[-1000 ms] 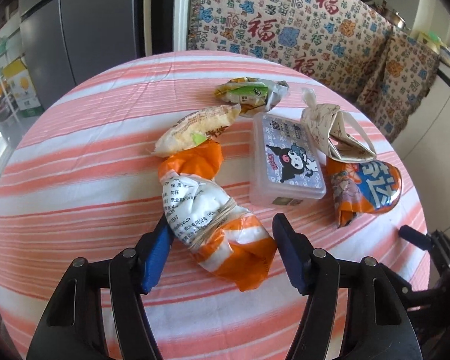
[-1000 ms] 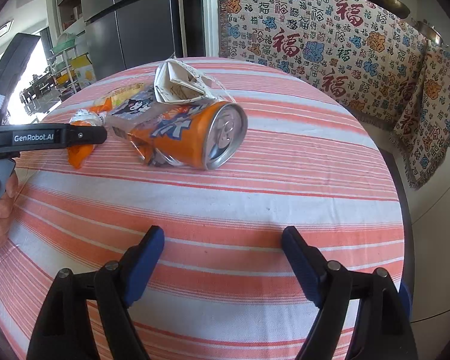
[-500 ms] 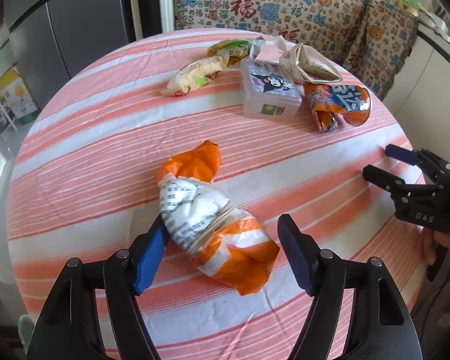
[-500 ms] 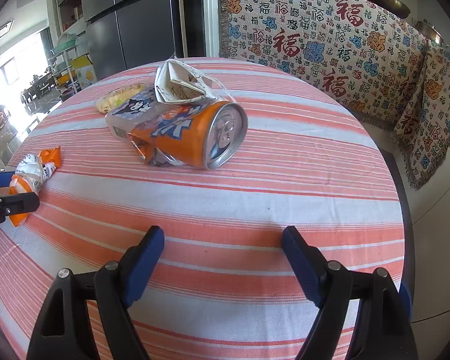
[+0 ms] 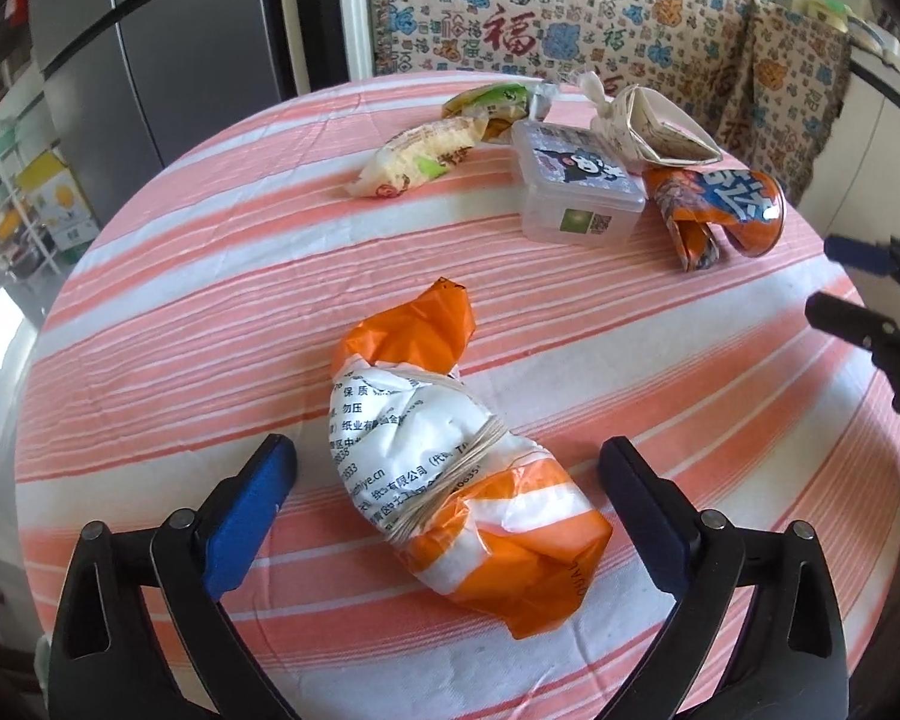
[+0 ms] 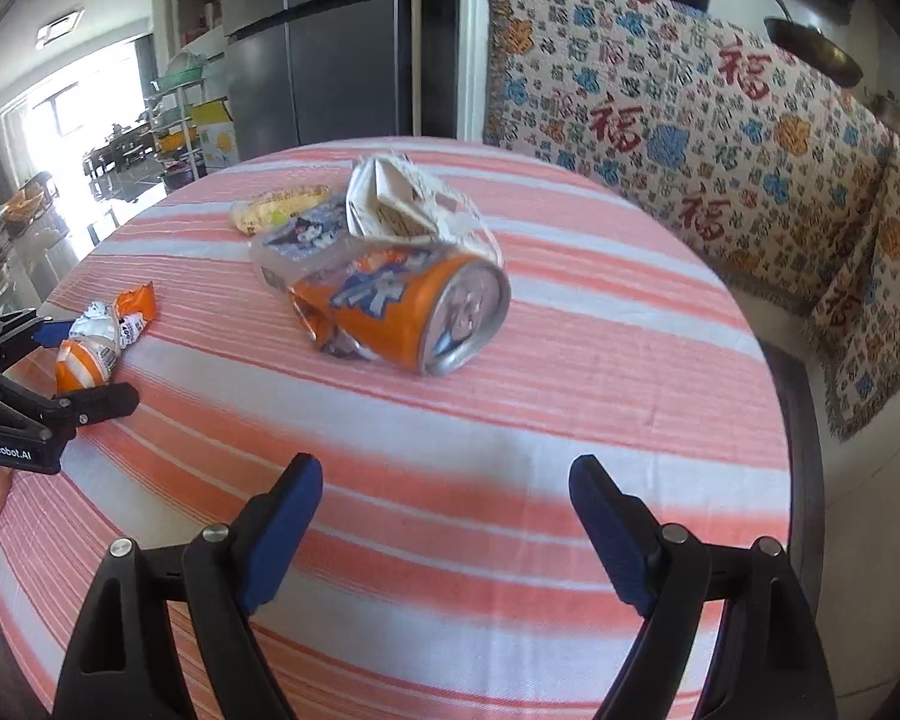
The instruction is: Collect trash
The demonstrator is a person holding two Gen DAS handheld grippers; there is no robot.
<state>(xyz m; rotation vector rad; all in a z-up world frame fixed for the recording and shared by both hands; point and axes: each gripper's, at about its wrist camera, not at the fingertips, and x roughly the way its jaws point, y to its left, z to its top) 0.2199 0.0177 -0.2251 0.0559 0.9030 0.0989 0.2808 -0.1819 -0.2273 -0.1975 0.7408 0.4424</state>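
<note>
An orange and white crumpled packet (image 5: 450, 468) lies on the striped tablecloth (image 5: 210, 300) between the fingers of my left gripper (image 5: 446, 450). Its jaws are opening and the pads stand clear of the packet. In the right wrist view the same packet (image 6: 96, 342) sits between the left gripper's (image 6: 87, 363) fingers at the left edge. A crushed orange can (image 6: 402, 312) lies on its side ahead of my right gripper (image 6: 445, 468), whose jaws are opening wider with nothing between them.
Beyond the packet are a clear plastic box (image 5: 576, 186) with a cartoon label, a folded paper carton (image 5: 654, 132), the can (image 5: 720, 210) and two snack wrappers (image 5: 414, 162). The right gripper (image 5: 825, 276) shows at the right edge. A patterned sofa stands behind the round table.
The left gripper drew the packet away from the pile toward the near side of the table, then spread its jaws off it. The right gripper has hardly moved.
</note>
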